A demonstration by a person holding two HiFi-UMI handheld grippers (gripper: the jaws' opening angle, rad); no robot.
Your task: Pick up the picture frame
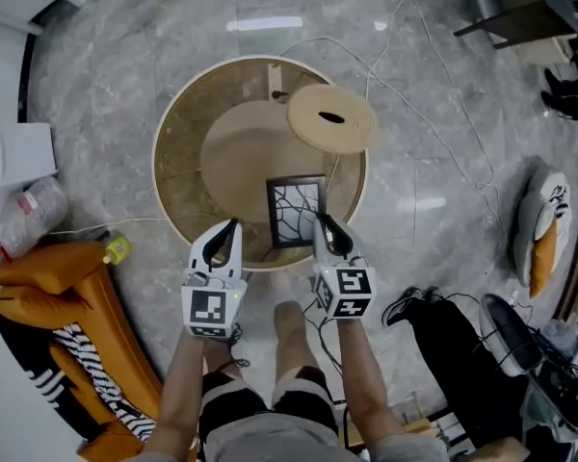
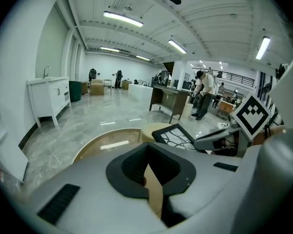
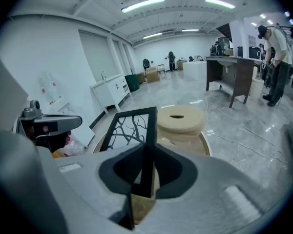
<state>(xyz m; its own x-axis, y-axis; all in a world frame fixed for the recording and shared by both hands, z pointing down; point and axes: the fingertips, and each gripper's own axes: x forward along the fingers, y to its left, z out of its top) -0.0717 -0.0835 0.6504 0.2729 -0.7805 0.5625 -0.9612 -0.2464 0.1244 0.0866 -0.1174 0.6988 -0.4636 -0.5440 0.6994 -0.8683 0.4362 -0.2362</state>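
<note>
Right gripper view: clamping the right gripper [image 3: 146, 149] narrowly on one edge of the picture frame [image 3: 128, 126], holding it over the round table [image 1: 170, 123]; pinching the left gripper [image 2: 147, 149] shut on nothing alongside.

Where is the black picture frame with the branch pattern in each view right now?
Head view: black picture frame low centre, over the round wooden table, its right edge in the right tool.
Left gripper view: right of centre, past the table rim.
Right gripper view: dead centre, its edge clamped between the jaws.
Shared landmark: the table rim.
</note>
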